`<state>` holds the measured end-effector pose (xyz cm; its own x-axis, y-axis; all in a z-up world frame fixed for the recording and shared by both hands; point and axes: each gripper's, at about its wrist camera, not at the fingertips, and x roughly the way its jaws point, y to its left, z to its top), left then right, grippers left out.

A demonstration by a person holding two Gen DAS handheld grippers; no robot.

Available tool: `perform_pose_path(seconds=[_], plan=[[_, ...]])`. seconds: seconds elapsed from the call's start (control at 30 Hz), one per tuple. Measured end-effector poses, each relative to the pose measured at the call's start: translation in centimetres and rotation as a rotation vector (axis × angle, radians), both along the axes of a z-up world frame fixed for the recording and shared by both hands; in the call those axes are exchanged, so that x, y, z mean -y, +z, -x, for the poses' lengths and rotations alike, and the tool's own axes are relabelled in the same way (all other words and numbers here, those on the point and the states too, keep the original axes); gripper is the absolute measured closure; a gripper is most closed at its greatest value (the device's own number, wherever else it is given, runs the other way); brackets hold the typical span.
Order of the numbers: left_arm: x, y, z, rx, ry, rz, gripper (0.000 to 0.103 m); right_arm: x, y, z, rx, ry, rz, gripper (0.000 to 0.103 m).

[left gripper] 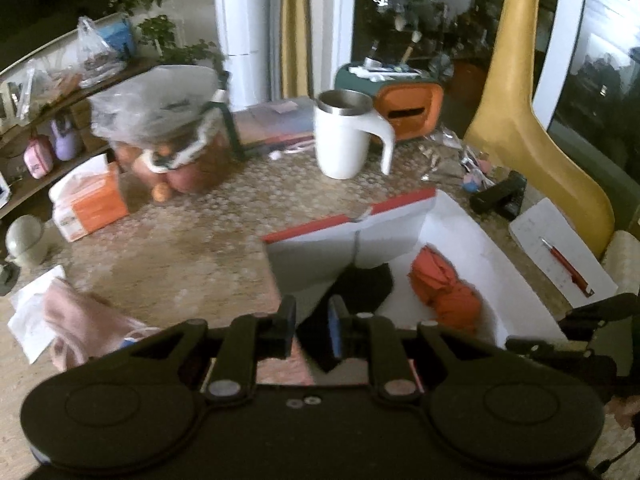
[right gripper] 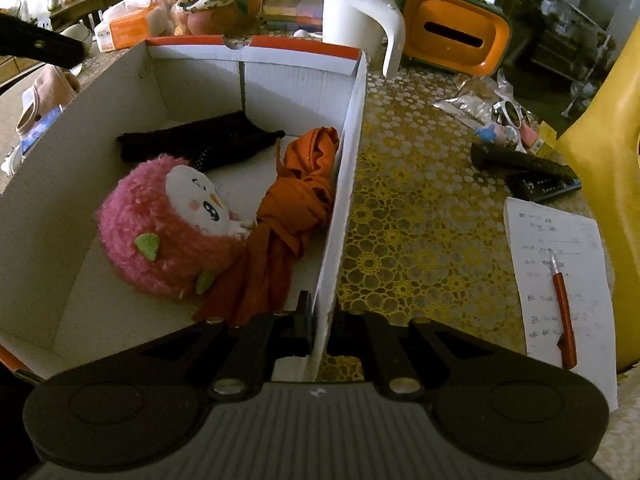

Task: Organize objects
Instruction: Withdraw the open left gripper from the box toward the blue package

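A white cardboard box (right gripper: 352, 152) with a red rim stands on the lace-covered table. In it lie a pink plush toy (right gripper: 168, 224), a knotted orange cloth (right gripper: 296, 208) and a black knitted cloth (right gripper: 200, 140). My right gripper (right gripper: 324, 332) is shut on the box's right wall near the front corner. My left gripper (left gripper: 310, 328) hovers over the box's near left corner (left gripper: 276, 248), jaws slightly apart with nothing pinched between them. Beyond it I see the black cloth (left gripper: 368, 284) and orange cloth (left gripper: 444, 284); the plush is hidden in this view.
A pink soft item (left gripper: 80, 316) lies on the table left of the box. Behind stand a white mug (left gripper: 344, 136), an orange tissue holder (left gripper: 408, 112), a tissue pack (left gripper: 92, 200) and a fruit bag (left gripper: 168, 136). Remotes (right gripper: 528, 168), paper with a red pen (right gripper: 564, 312) and a yellow chair (right gripper: 608, 152) are right.
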<state>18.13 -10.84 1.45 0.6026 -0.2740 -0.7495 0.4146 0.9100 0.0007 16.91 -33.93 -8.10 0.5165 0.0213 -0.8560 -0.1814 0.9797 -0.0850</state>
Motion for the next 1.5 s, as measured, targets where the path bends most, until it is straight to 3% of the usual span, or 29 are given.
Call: perform_pose_path(seconds=[0.27, 0.6, 1.3, 1.4, 1.5], plan=[[-5.5, 0.6, 1.2, 0.017, 0.077, -0.015, 0.087, 0.2, 1.4, 0.4, 0.028, 0.004, -0.013, 0.097], [-11.4, -1.0, 2.3, 0.012, 0.179, 0.001, 0.085, 0.5, 2.9, 1.3, 0.044, -0.003, -0.029, 0.097], [-14.5, -6.7, 3.3, -0.019, 0.192, 0.010, 0.081, -0.1, 4.1, 1.8, 0.034, -0.016, -0.001, 0.098], [-14.6, -7.3, 2.7, -0.019, 0.187, 0.009, 0.079, -0.1, 4.0, 1.8, 0.031, -0.015, 0.004, 0.098], [-14.9, -7.7, 2.1, -0.013, 0.183, 0.022, 0.068, -0.2, 4.0, 1.7, 0.028, -0.016, 0.007, 0.098]])
